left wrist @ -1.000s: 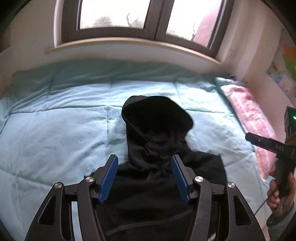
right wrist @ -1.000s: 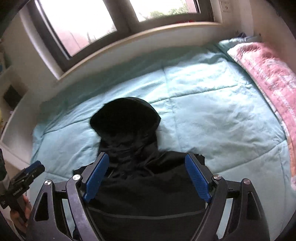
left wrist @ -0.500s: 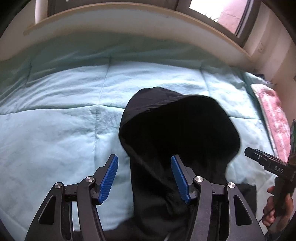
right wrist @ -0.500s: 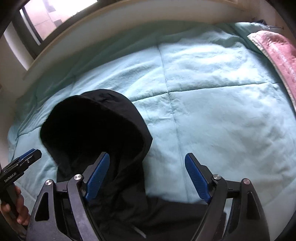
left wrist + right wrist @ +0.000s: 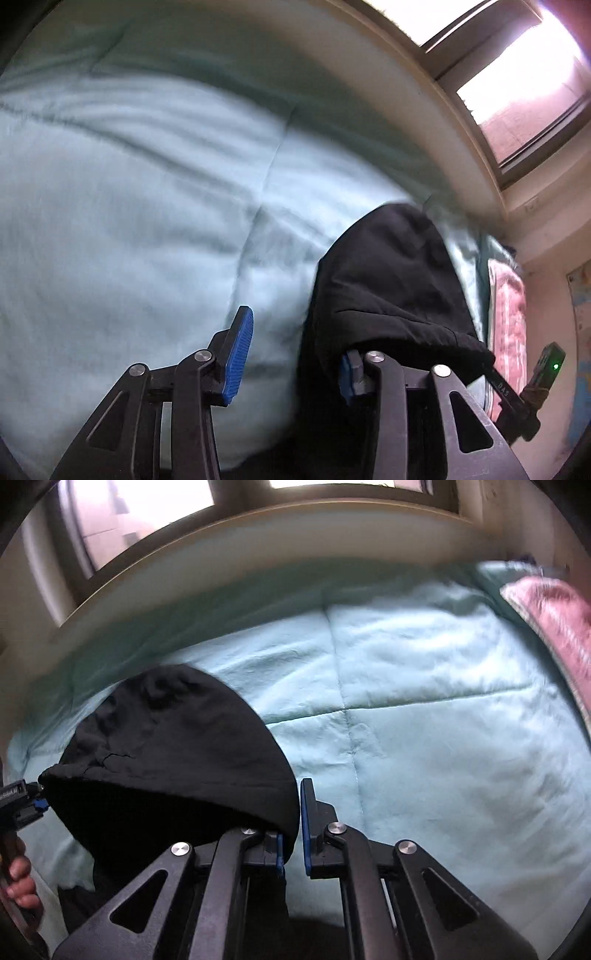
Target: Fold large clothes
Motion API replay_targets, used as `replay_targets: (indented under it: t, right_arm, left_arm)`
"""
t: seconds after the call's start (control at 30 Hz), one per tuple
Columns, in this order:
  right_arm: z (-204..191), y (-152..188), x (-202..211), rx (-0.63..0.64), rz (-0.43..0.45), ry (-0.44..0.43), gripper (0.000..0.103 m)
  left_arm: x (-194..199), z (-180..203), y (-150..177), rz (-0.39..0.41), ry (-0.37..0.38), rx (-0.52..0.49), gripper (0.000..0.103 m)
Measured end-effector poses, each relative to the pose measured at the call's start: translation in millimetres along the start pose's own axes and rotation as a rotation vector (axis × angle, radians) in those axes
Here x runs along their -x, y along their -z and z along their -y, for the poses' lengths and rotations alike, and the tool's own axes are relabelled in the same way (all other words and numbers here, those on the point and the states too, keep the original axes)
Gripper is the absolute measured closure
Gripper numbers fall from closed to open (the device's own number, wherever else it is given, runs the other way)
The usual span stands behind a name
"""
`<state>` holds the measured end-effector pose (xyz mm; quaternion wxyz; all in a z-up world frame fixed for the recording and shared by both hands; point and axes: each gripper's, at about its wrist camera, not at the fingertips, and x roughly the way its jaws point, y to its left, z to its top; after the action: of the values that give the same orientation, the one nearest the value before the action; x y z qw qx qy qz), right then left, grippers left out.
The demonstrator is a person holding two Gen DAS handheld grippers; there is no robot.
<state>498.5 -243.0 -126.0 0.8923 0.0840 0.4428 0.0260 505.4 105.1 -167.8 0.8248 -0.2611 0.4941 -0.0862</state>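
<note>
pale teal quilt (image 5: 424,738) fills both frames, and the soft, floppy black hoodie (image 5: 177,746) lies lower left, its hood rim pinched by right gripper (image 5: 291,834); left gripper (image 5: 291,354) gapes beside its edge.

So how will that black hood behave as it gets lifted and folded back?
Probably floppy: the hood droops over the right gripper and wrinkles near its edge. Likely light, since thin fingers hold it up. Its matte cloth shouldn't slip much, though it may sag between the grippers onto the blue quilt.
</note>
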Motion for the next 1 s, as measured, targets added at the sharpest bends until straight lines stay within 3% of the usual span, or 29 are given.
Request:
replay_targets:
  t: [0.07,0.1,0.2,0.33,0.4,0.53,0.57,0.63,0.7,0.77,0.87,0.93,1.0]
  right_arm:
    - [-2,13,-26,0.032,-0.067,0.016,0.095]
    - [-1,20,-50,0.046,-0.137,0.018,0.095]
    - [6,44,-114,0.062,-0.335,-0.035,0.095]
    - [22,41,-97,0.023,-0.307,-0.108,0.088]
    - [31,43,-81,0.004,-0.293,-0.162,0.085]
    - [51,53,-30,0.004,-0.226,-0.233,0.047]
    - [52,53,-21,0.002,-0.207,-0.243,0.044]
    - [46,43,-2,0.005,-0.152,-0.28,0.042]
    - [30,25,5,0.035,-0.12,-0.269,0.042]
    - [8,7,-1,0.077,-0.105,-0.27,0.042]
    - [-20,-3,-29,0.131,-0.126,-0.222,0.042]
    - [-28,3,-59,0.138,-0.188,-0.203,0.042]
    - [-25,19,-100,0.123,-0.296,-0.213,0.042]
  left_arm:
    - [-33,-20,6,-0.097,-0.084,0.01,0.059]
    - [-62,-33,12,-0.182,-0.134,0.012,0.059]
    - [-80,-31,22,-0.163,-0.162,-0.075,0.056]
    - [-60,-8,34,-0.117,-0.214,-0.217,0.055]
    - [-42,-2,44,-0.11,-0.193,-0.247,0.055]
    - [-2,10,61,-0.072,-0.13,-0.279,0.055]
    - [6,16,59,-0.053,-0.113,-0.284,0.055]
    - [21,43,48,0.009,-0.052,-0.318,0.05]
    - [25,68,35,0.046,-0.032,-0.342,0.04]
    - [17,89,22,0.067,-0.023,-0.365,0.038]
    - [-24,88,18,-0.021,-0.079,-0.35,0.038]
    - [-65,63,18,-0.124,-0.141,-0.301,0.038]
    - [-94,45,27,-0.179,-0.168,-0.277,0.038]
